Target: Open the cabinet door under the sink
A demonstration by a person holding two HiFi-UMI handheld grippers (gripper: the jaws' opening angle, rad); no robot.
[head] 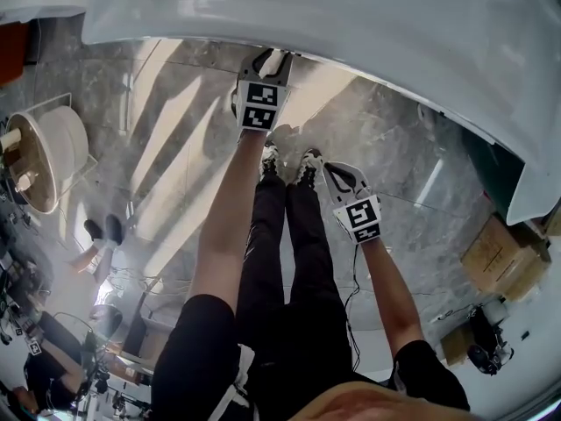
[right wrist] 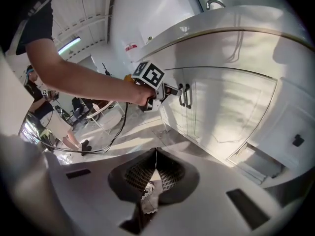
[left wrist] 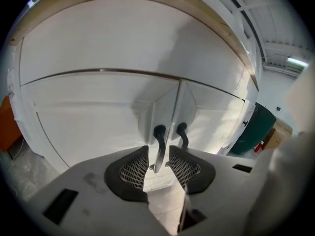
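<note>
The cabinet under the sink has two flat, white, smooth doors meeting at a vertical centre seam; the left cabinet door (left wrist: 98,117) lies flush with its neighbour (left wrist: 211,112). Each door carries a slim, dark, curved bar handle beside the seam. The left gripper (left wrist: 158,154) is raised to the doors with its jaws narrowly apart: the left door's handle (left wrist: 159,139) stands between the black mesh-textured pads (left wrist: 133,168), and contact with the pads cannot be confirmed. The second handle (left wrist: 182,133) stays outside the jaws. The right gripper (right wrist: 156,165) hangs low over the floor, well apart from the doors, with its jaws pressed together and nothing between them. The white, glossy bench (right wrist: 221,26) overhangs the doors with a rounded edge. The floor (head: 175,147) is grey, polished, marble-patterned tile.
</note>
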